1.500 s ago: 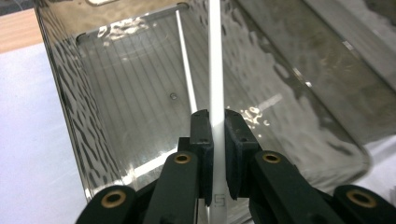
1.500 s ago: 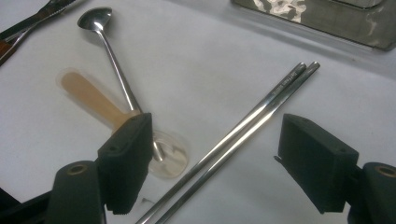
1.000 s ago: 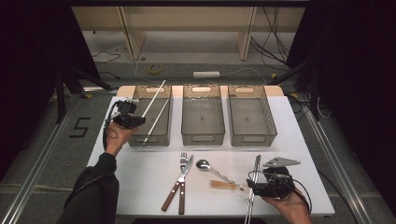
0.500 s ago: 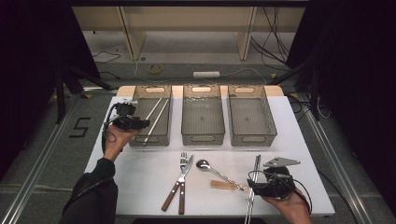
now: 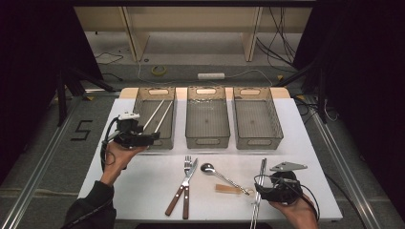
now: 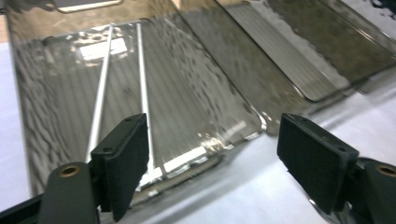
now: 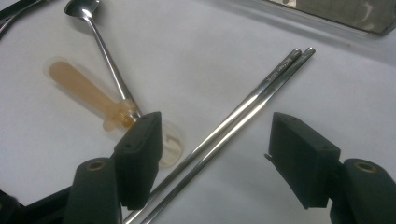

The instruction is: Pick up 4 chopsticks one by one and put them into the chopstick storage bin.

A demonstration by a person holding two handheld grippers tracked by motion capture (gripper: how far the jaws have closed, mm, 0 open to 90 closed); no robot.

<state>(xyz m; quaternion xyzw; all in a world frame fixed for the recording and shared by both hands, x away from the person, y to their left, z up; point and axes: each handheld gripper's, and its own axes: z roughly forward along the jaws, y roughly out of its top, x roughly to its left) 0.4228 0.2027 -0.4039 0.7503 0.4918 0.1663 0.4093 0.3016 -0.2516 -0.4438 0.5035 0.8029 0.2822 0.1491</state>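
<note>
The left gripper (image 5: pixel 152 138) has drawn back from the left smoky plastic bin (image 5: pixel 137 114), its jaws just opened wide, leaving two thin metal chopsticks (image 6: pixel 140 84) inside. The right gripper (image 7: pixel 215 158), jaws wide and just narrowing, straddles a second steel chopstick pair (image 7: pixel 252 102) on the white table (image 5: pixel 143 191), probably to sort them there too.

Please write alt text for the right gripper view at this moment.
The right gripper, its two black jaws open, straddles a pair of shiny metal chopsticks lying diagonally on the white table. To the left lie a long-handled metal spoon and a small translucent plastic spoon.
</note>
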